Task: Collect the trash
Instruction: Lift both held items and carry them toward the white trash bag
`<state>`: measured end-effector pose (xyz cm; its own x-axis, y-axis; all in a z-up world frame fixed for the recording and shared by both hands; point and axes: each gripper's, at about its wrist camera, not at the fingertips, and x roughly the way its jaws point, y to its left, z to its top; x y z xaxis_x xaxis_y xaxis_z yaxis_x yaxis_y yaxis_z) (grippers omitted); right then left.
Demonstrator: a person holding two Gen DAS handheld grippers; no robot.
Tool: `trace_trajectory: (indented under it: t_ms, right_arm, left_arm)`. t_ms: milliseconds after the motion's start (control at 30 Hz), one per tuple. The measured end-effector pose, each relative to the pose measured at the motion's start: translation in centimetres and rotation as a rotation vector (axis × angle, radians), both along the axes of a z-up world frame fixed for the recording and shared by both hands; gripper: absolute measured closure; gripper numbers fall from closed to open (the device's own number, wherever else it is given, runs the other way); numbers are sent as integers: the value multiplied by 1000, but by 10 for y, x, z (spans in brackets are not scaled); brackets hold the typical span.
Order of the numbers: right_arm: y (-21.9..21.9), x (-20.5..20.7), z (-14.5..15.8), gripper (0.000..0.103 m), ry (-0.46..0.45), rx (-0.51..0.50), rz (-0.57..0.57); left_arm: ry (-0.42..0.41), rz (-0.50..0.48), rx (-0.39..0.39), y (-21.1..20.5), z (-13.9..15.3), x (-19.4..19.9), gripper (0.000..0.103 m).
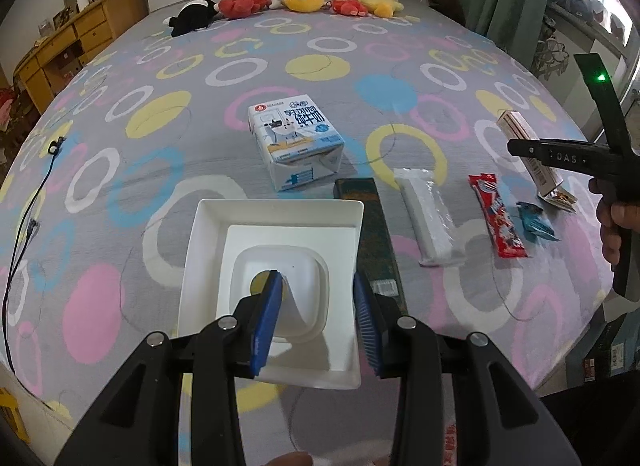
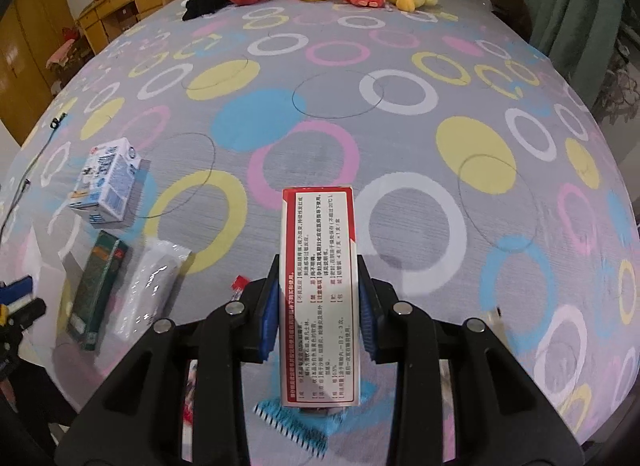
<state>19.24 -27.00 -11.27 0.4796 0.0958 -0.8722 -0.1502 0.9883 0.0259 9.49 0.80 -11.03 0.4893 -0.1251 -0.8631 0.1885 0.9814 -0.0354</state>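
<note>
On the far left a black cable (image 1: pixel 24 225) trails down the ring-patterned bedspread (image 1: pixel 224 45). My left gripper (image 1: pixel 316 326) sits near the bed's front edge, its blue pads clamped on the near wall of a white bin (image 1: pixel 200 250); the left pad lies inside the bin, the right pad outside its right wall, and the bin's pale floor shows between them. Just beyond the bin's far rim lies a milk carton (image 1: pixel 296 141), white and blue with a cartoon cat, on its side. Touching the bin's right wall is a long dark green box (image 1: pixel 370 225), flat on the cover. Right of it, just beside, lies a white plastic-wrapped pack (image 1: pixel 428 221), glossy and oblong. Further right come a red snack wrapper (image 1: pixel 498 217), long and narrow, and a small crumpled blue wrapper (image 1: pixel 534 221) close by it.

At the far right my right gripper (image 2: pixel 318 306) is closed on a carton (image 2: pixel 318 294): tall, narrow, white with a red border and dense rows of small print, gripped across its width by the blue pads and raised clear of the bedspread. Its top end points to the far side; its near end hangs open below the pads. My right hand (image 1: pixel 614 225) shows in the left camera behind the handle.
</note>
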Motion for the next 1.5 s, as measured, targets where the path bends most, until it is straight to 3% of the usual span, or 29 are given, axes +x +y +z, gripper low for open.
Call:
trace_trajectory:
  t_ms: [467,800,1233,1500]
  right_arm:
    - [0,-85,65,71,-83,30,-13]
    - [15,-170,93,71,-118,65,-6]
    - [36,-263,94,71,-118,59,-11]
    - [46,-309,65,71,-42,66,17]
  left_arm:
    - [-73,-65,-27,-21,51,-55,66]
    - [-74,-130,-40,-36,63,-116,66]
    - [-53,-159,-39,-48,47,-181,66]
    - [15,-223,-36,-57,13,-211,66]
